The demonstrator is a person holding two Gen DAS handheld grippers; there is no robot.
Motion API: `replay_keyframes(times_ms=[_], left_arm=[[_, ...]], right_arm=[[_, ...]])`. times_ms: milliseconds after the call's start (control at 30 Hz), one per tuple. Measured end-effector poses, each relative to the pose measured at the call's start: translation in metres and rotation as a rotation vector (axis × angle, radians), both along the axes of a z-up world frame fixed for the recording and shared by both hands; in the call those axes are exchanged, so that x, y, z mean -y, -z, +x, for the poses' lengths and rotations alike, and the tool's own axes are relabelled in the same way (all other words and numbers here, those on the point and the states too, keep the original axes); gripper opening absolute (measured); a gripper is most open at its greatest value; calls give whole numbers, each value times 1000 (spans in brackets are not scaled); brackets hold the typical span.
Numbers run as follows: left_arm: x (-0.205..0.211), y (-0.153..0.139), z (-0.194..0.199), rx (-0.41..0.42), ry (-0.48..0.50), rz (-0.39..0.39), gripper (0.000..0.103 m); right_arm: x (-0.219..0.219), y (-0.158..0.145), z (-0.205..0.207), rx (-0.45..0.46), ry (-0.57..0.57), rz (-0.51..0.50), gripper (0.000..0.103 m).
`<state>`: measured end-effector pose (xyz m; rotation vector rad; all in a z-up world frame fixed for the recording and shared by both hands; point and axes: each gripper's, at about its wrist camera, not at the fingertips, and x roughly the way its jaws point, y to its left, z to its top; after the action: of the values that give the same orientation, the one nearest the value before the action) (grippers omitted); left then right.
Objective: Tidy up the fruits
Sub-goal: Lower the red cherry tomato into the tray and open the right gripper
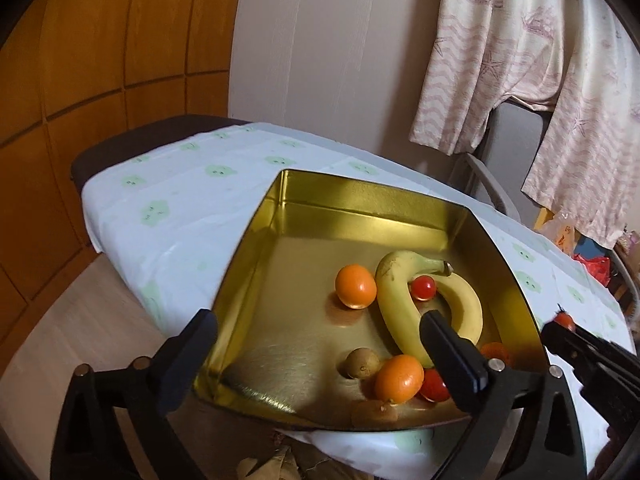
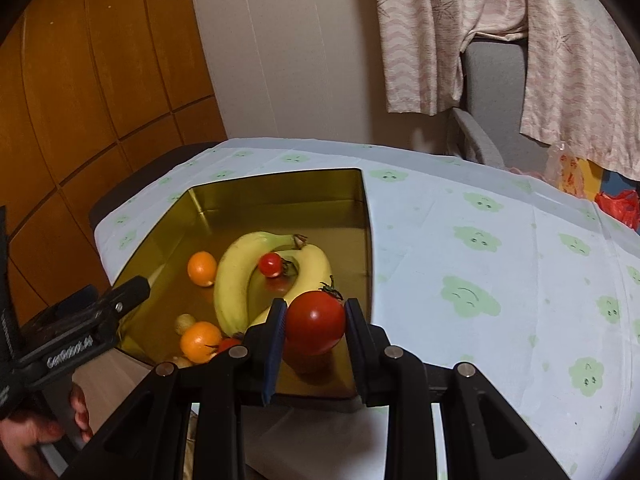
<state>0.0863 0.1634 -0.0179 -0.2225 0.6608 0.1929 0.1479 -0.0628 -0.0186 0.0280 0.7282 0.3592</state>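
Note:
A gold tin tray (image 1: 360,190) stands on the table and holds two bananas (image 1: 394,304), two oranges (image 1: 355,285), a kiwi (image 1: 362,363) and small tomatoes (image 1: 423,288). My left gripper (image 1: 316,340) is open above the tray's near part, with nothing between its fingers. My right gripper (image 2: 315,322) is shut on a red tomato (image 2: 316,322), held over the tray's (image 2: 280,188) near right corner beside the bananas (image 2: 236,276). In the left wrist view the right gripper's tip and tomato (image 1: 565,320) show past the tray's right rim.
A white tablecloth with green prints (image 2: 500,260) covers the table. A grey chair (image 2: 492,80) and hanging pink cloth (image 2: 440,20) stand behind it. Coloured bags (image 2: 616,200) lie at the far right. A hand (image 2: 36,440) holds the left gripper's handle.

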Motion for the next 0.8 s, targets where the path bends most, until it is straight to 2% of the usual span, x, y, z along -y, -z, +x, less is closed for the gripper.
replay_keyframes(times_ms=[267, 533, 800], left_arm=[[5, -3, -11, -21, -13, 38, 103], [6, -2, -11, -35, -25, 49, 103], [6, -1, -13, -40, -42, 61, 103]], right_arm=[[-25, 7, 23, -61, -56, 26, 29], [-54, 19, 40, -105, -113, -18, 29], [-65, 40, 58, -194, -122, -29, 30]])
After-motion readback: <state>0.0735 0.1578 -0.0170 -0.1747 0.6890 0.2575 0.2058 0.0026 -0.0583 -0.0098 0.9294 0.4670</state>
